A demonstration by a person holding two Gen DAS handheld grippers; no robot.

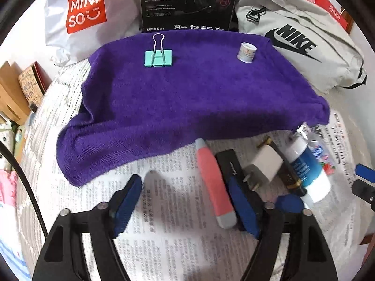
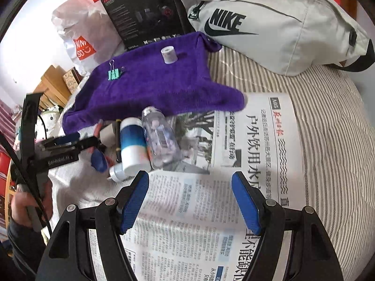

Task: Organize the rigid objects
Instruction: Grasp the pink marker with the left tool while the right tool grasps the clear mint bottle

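Note:
A purple towel [image 1: 187,98] lies on the newspaper [image 1: 168,210], with a teal binder clip [image 1: 158,57] and a small white jar [image 1: 246,52] on its far part. In front of the towel lie a pink knife-like tool with grey ends [image 1: 213,182], a black flat item [image 1: 226,161], a white charger plug [image 1: 266,166], a blue-and-white bottle [image 1: 307,171] and a clear bottle [image 2: 159,138]. My left gripper [image 1: 185,182] is open, and the pink tool lies between its jaws beside the right pad. My right gripper [image 2: 189,178] is open over bare newspaper [image 2: 187,210], just right of the bottles.
A grey Nike bag [image 1: 300,35] sits at the back right, a black Edifier box [image 1: 187,2] behind the towel and a white Miniso bag [image 1: 84,14] at the back left. Wooden boxes [image 1: 14,89] stand at the left. Striped bedding [image 2: 328,140] extends to the right.

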